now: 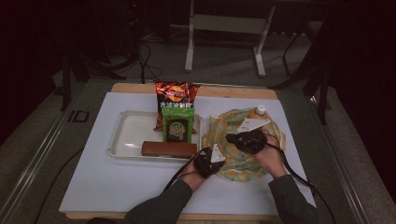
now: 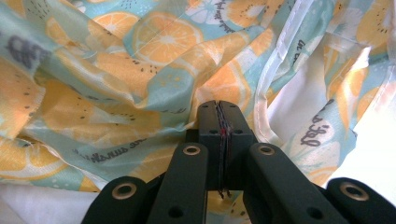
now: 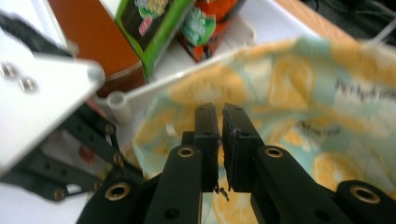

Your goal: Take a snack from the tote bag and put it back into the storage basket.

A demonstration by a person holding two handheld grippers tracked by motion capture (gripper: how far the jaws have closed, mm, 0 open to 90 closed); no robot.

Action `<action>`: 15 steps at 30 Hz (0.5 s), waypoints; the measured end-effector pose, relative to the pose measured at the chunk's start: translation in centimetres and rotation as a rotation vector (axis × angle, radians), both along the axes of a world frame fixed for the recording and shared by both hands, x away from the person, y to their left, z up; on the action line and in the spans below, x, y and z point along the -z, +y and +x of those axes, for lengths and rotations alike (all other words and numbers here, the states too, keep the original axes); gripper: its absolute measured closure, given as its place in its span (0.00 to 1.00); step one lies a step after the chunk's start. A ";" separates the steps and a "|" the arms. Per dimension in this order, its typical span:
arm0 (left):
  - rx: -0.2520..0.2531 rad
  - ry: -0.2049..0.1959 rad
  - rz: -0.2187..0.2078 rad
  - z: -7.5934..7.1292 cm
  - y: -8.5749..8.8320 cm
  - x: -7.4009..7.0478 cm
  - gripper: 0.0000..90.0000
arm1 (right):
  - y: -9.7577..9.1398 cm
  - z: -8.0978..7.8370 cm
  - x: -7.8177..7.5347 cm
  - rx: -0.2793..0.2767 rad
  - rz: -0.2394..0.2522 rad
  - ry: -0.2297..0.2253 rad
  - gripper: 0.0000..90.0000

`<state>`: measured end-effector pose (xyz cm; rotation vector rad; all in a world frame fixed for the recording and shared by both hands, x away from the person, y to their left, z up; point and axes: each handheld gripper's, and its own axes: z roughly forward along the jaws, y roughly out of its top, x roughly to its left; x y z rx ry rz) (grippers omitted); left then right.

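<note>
On the left, a white tray (image 1: 122,140) holds a brown box (image 1: 169,149), a green packet (image 1: 177,125) and a red crisp bag (image 1: 176,94). None of the three has gone into the cloth bag yet, so the packing looks barely begun. The crisp bag carries a round red and yellow logo and pale characters too small to read.

The left gripper (image 1: 208,164) has its jaws pressed together on a fold of the cloth bag (image 2: 140,79), which spreads ahead of and around them. The fabric shows orange slices on pale blue with looping script I cannot make out.

The right gripper (image 1: 246,140) has its jaws nearly together with a thin gap; its own view shows bag cloth just beyond the tips, not clearly pinched. A capped bottle (image 1: 259,111) pokes out beyond it.
</note>
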<state>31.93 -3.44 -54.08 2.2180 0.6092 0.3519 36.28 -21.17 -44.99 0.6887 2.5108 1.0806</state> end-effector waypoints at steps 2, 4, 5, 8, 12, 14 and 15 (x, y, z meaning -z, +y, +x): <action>0.001 0.000 0.002 0.0 0.0 0.0 0.98 | -0.3 -0.2 0.4 0.009 -0.006 0.005 0.95; 0.000 -0.002 0.002 0.0 0.0 0.0 0.98 | -0.6 -0.5 0.6 0.015 -0.013 0.007 0.95; 0.000 -0.001 0.001 0.0 0.0 0.0 0.98 | -0.7 -0.7 0.7 0.018 -0.017 0.006 0.95; -0.002 0.000 -0.001 0.0 0.0 0.0 0.98 | -1.1 -1.3 1.0 0.020 -0.018 0.006 0.96; 0.000 -0.001 0.001 0.0 0.0 0.0 0.98 | -1.4 -2.6 1.8 0.026 -0.018 0.017 0.98; 0.000 -0.001 0.001 0.0 0.0 0.0 0.98 | -1.4 -3.3 2.4 0.023 -0.036 0.011 0.98; 0.001 -0.002 0.002 0.0 0.0 0.0 0.98 | -1.4 -3.6 2.6 0.020 -0.039 0.010 0.98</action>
